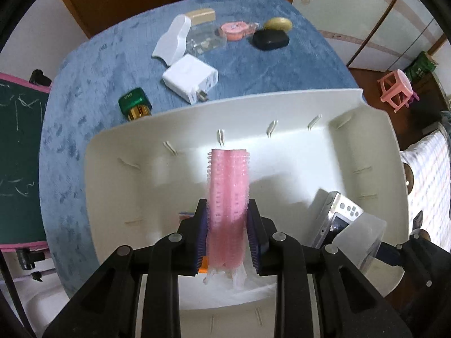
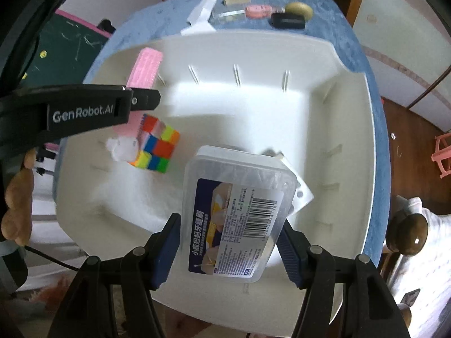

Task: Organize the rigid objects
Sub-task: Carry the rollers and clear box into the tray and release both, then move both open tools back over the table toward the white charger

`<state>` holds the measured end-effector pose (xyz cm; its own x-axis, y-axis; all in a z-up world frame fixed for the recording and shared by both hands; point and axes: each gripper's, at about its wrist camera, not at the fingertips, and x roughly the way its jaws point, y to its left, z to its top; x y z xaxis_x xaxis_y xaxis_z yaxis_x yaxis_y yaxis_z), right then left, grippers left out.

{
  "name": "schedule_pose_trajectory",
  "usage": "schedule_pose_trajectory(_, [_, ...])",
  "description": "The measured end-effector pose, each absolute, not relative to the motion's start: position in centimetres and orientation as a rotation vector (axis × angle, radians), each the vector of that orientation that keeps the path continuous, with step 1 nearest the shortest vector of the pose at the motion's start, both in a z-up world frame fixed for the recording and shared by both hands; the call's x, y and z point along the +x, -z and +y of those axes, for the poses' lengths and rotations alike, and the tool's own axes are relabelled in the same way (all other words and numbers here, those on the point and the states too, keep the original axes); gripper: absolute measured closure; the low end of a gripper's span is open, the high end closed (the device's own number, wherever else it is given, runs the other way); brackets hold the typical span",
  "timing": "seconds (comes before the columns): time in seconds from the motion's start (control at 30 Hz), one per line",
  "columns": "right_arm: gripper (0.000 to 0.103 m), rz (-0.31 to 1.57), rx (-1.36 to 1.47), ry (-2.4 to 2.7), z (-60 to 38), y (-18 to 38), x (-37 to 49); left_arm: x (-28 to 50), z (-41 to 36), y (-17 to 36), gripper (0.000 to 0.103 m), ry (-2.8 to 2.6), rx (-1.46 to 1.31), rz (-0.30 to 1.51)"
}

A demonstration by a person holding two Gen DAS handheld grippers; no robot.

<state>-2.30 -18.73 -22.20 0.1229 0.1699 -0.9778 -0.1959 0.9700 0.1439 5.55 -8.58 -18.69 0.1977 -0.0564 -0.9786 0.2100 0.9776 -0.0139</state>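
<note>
1. Bin (image 1: pixel 366 129) loading is the step in hand: both grippers hang over the white bin on the blue table (image 1: pixel 253 64), each with an item.
2. Left gripper (image 1: pixel 228 225) pinches a pink roller (image 1: pixel 228 186) between its pads, held lengthwise above the bin floor.
3. Right gripper (image 2: pixel 228 242) is pressed onto the sides of a clear box (image 2: pixel 239 211) with a barcode label, tilted over the bin's near right part.
4. Already in the bin: a cube (image 2: pixel 156 149) at the left and a camera (image 1: pixel 338 217) at the right, propped against the wall.
5. Left on the table beyond the bin: a charger (image 1: pixel 188 77), a green bottle (image 1: pixel 135 102), a black case (image 1: pixel 270 39) and other small pieces.
6. Next move, as I judge it: lower each item to bare floor, the roller clear of the cube, the box clear of the camera, then spread the fingers and lift straight out.
</note>
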Motion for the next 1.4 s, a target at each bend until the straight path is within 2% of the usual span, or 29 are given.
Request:
schedule_pose_trajectory(0.17, [0.037,1.467,0.008,-0.263,-19.6,23.2,-2.2,5.5,-8.7,19.8,0.073,0.177,0.134,1.378])
schedule_pose_trajectory(0.23, [0.037,1.468,0.01,-0.272,-19.6,23.2,-2.3,5.4,-9.1,19.8,0.064,0.18,0.15,1.376])
schedule_pose_trajectory(0.3, [0.037,1.47,-0.002,-0.274,-19.5,23.3,-2.4,5.3,-9.5,20.0,0.037,0.189,0.157,1.394])
schedule_pose_trajectory(0.37, [0.037,1.469,-0.003,-0.277,-19.6,23.3,-2.5,5.3,-9.6,20.0,0.029,0.182,0.146,1.399])
schedule_pose_trajectory(0.5, [0.037,1.448,-0.012,-0.266,-20.0,23.0,-2.6,5.4,-9.7,20.4,0.023,0.181,0.129,1.442])
schedule_pose_trajectory(0.97, [0.036,1.347,0.021,-0.234,-21.1,20.8,-2.8,5.4,-8.3,17.3,0.023,0.153,0.033,1.395])
schedule_pose_trajectory(1.4, [0.036,1.337,0.018,-0.241,-20.8,20.3,-2.2,5.0,-8.2,14.9,0.023,0.163,0.023,1.34])
